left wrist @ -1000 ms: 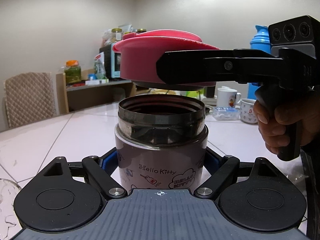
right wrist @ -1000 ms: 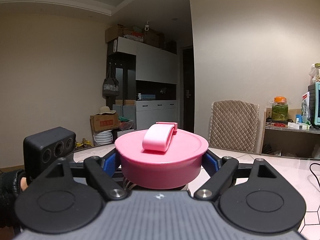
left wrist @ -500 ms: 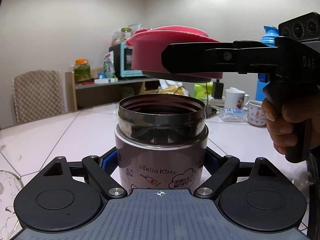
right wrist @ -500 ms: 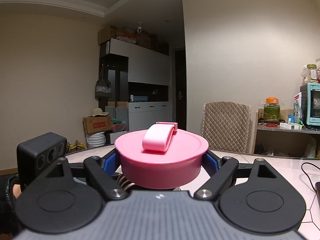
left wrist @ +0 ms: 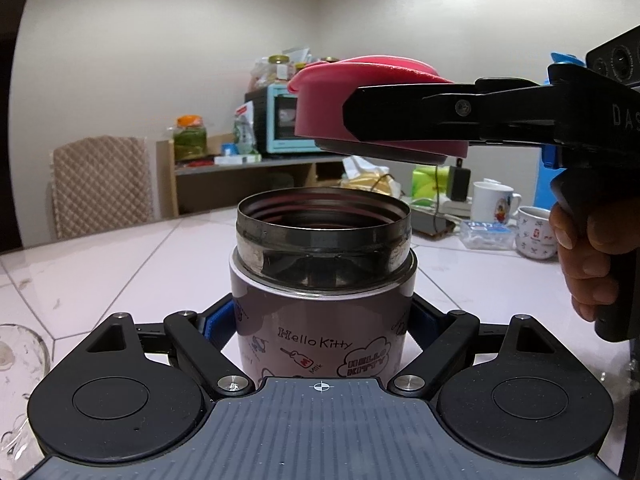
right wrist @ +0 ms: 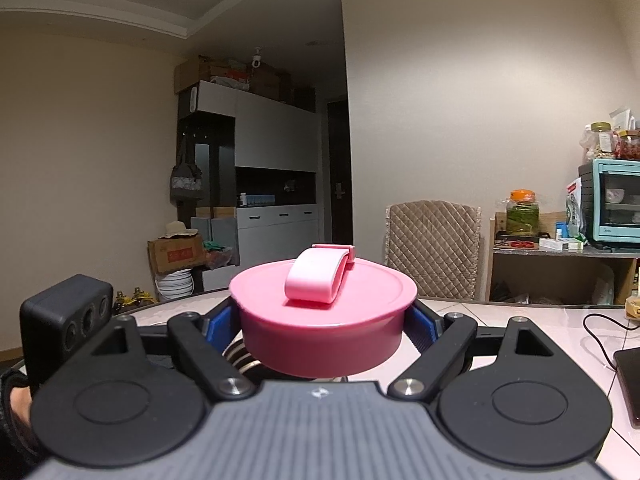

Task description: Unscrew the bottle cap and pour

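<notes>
hiding its far claw finger, pink lid (left wrist: 320, 100) clears open jar (left wrist: 324, 280).

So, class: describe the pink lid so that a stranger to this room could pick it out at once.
Find the white tiled table, then the Hello Kitty jar standing open in the left claw. Just above its steel mouth and off to the right, the right claw holds the pink lid. It is the only pink round thing, with a paler flip handle on top.

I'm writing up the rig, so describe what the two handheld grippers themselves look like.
Both are matte black, with a ribbed grey body, round black discs and silver pivot screws. The left gripper and right gripper have blue pads on their fingers. The right one has a pistol handle and pale lettering.
</notes>
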{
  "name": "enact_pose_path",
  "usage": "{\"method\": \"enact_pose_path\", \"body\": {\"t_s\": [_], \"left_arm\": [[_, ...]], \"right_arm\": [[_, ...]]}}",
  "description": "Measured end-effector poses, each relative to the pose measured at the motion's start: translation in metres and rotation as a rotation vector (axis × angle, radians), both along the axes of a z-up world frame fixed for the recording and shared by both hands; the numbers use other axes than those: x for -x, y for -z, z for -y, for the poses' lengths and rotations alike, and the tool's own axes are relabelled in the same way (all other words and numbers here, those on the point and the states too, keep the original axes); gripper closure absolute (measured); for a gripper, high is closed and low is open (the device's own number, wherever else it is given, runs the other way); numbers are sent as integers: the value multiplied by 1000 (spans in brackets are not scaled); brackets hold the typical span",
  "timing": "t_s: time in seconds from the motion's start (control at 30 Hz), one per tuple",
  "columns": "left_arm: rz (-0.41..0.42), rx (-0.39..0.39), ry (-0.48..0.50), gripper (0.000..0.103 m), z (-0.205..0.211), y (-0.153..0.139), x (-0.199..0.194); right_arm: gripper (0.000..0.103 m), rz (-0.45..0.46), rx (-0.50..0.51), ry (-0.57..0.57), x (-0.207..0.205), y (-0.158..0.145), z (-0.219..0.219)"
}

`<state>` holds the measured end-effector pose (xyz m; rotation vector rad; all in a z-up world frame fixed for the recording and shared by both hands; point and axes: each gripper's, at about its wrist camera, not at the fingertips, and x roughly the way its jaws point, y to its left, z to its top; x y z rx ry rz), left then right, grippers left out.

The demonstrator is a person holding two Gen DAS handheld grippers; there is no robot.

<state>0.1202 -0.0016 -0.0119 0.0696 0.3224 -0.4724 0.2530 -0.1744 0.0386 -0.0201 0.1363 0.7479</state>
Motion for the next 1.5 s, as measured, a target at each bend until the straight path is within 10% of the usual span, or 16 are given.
{"method": "enact_pose_path", "body": {"t_s": [0.37,1.5], "left_arm": [[-3,8,-51,13,-2,2,33],[-9,6,-125,13,-16,1,-68]], "right_arm": [[18,-26,-13,64,-4,2,6],[18,-27,-12,177,6,7,13]]}}
